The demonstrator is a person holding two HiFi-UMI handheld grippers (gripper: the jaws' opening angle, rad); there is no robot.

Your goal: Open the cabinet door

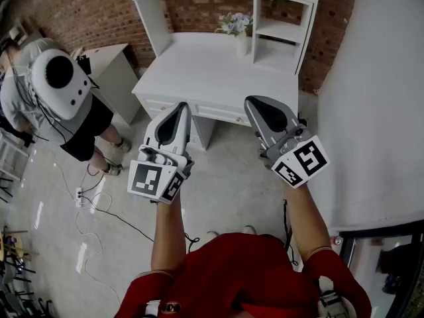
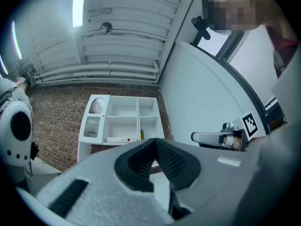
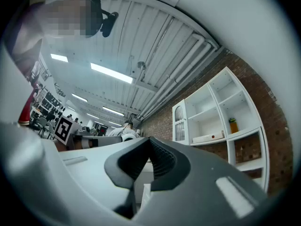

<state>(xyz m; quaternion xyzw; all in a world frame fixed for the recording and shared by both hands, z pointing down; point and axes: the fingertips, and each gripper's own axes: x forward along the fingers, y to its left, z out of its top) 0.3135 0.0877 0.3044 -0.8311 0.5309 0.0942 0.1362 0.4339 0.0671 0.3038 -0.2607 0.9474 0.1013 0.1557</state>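
Head cam's up high, looking steeply down on the left gripper [image 1: 179, 108], right gripper [image 1: 255, 103] and white surface [image 1: 212, 71]. Both gripper cams tilt upward from close behind their jaws, sharing the white shelf unit [image 2: 123, 119] and brick wall [image 2: 51, 126].

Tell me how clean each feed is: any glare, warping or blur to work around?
Head view: even light, sharp, only mild bowing at the edges; the white desk reads clearly. Left gripper view: heavy fisheye, dark corners, a ceiling light blown out, the left gripper close and soft. Right gripper view: same warp, shelf unit bent, right gripper soft.
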